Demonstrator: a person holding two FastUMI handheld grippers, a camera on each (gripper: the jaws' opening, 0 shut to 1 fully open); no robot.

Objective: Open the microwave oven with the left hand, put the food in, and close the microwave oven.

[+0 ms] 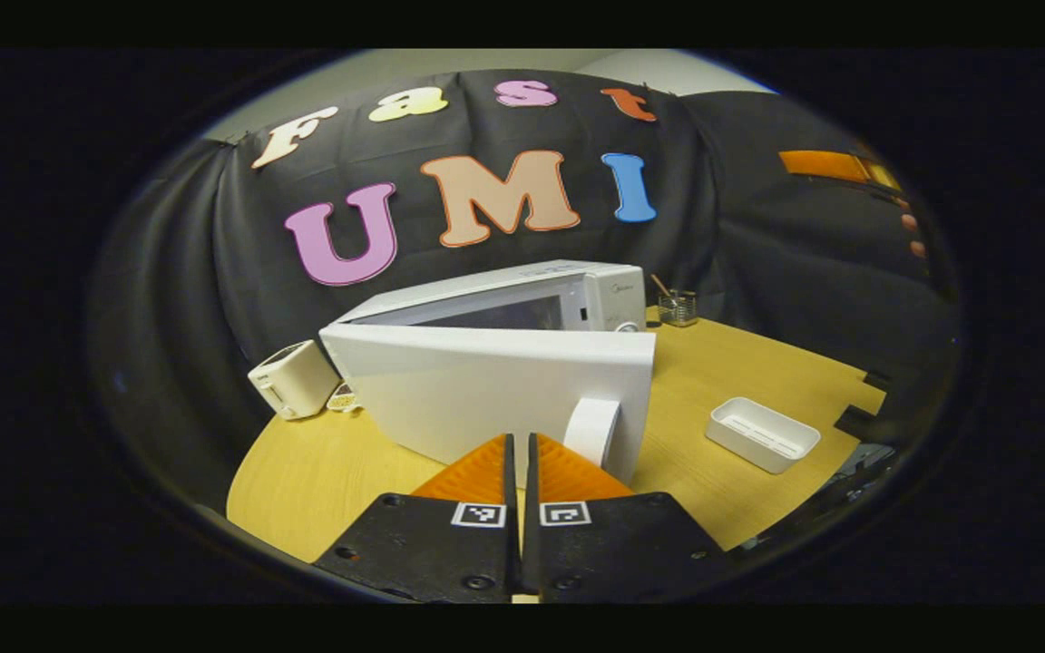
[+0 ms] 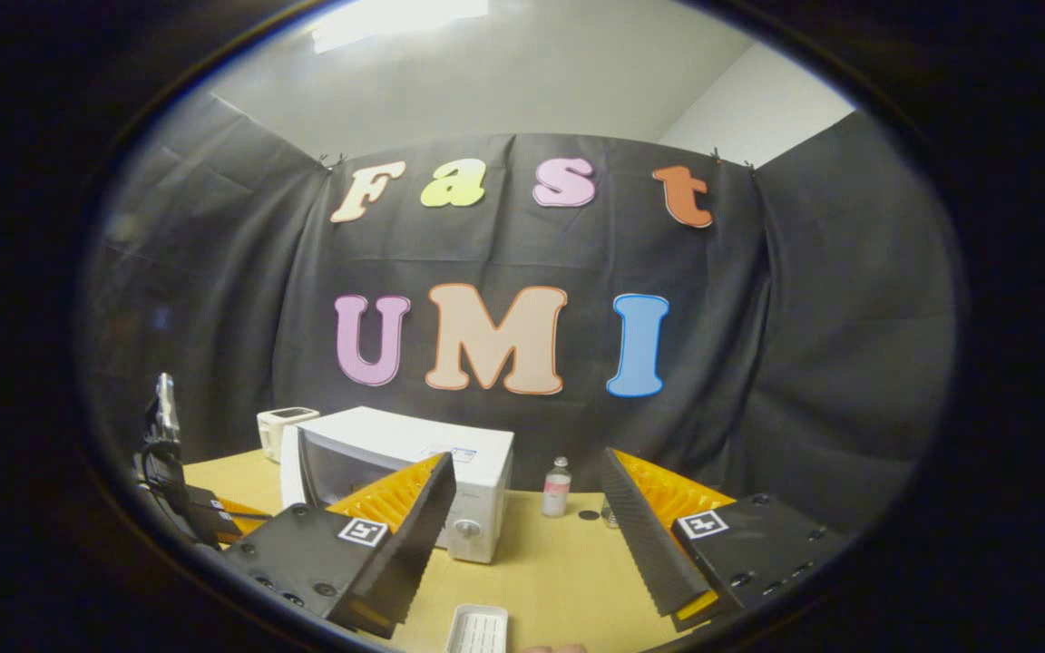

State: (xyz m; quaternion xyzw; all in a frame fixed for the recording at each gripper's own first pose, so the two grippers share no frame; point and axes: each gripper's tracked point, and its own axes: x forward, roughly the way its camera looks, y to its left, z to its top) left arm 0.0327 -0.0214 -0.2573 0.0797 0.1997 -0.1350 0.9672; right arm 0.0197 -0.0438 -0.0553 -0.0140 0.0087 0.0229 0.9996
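I had the left gripper (image 1: 520, 453) pressed shut with nothing between its fingers, right up against the microwave oven's door (image 1: 495, 390), which stood swung open beside its white handle (image 1: 592, 431). My right gripper (image 2: 527, 535) hung wide open and empty, above the white tray (image 2: 477, 629) on the table (image 2: 541, 571), the microwave oven (image 2: 400, 476) beyond.

The white box-shaped microwave oven (image 1: 522, 304) stands upright on the light wooden table (image 1: 740, 381), its control panel with a round knob (image 2: 465, 529) at its right end. Its white door (image 1: 486, 399) hangs swung partly open, hinged at the left, with 1 white curved handle (image 1: 592, 429) near its free edge. A shallow white rectangular tray (image 1: 763, 433) lies flat on the table, well apart from the oven.
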